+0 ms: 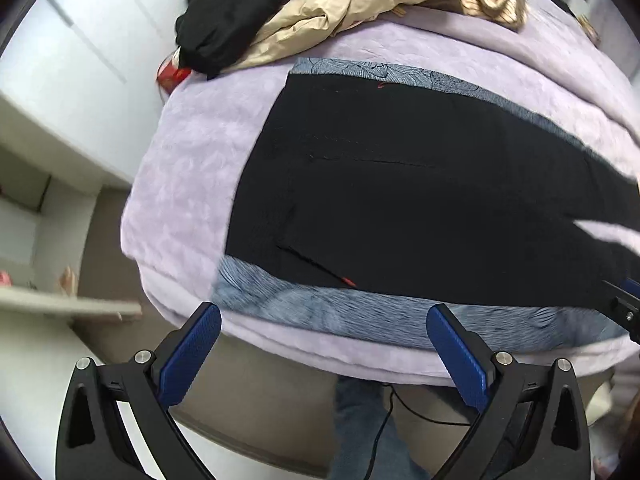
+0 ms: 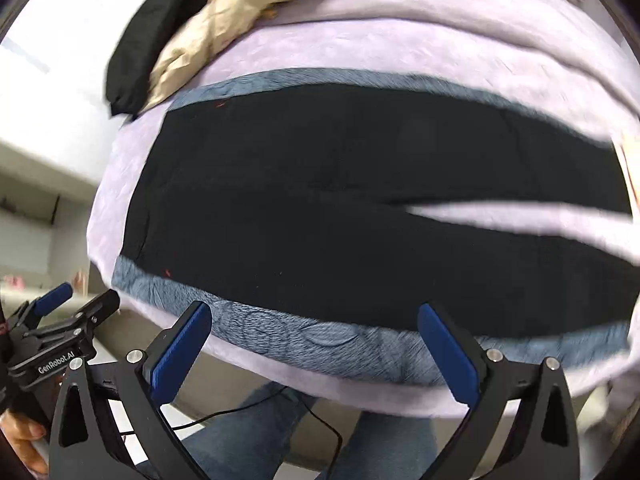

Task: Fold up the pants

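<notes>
Black pants (image 1: 400, 200) lie spread flat across the bed (image 1: 180, 168), waistband toward the left end, the two legs running off to the right. A narrow wedge of lilac cover shows between the legs, so they are slightly parted there. Small red stitch marks dot the fabric near the waist and near pocket edge.

Under the pants lies a grey-blue patterned cloth (image 1: 304, 308); a strip of it shows along both the near and far edges of the pants. Below that, the lilac bedcover, fuzzy, rounding off at the near edge.

Left gripper (image 1: 324, 312) hangs just off the near edge of the bed, blue pads wide apart, nothing between them. It is over the grey-blue strip near the waist end, not touching cloth as far as I can tell.

Right gripper (image 2: 314, 312) likewise off the near bed edge, fingers spread wide, empty, lined up with the middle stretch of the pants.

At the far end of the bed: a heap of clothes, a black garment (image 1: 228, 20) and a beige jacket (image 1: 340, 4) crumpled beside it.

Person stands at the near side in blue jeans (image 2: 256, 436); a thin black cable (image 2: 280, 408) trails across them.

Right view is blurred.
</notes>
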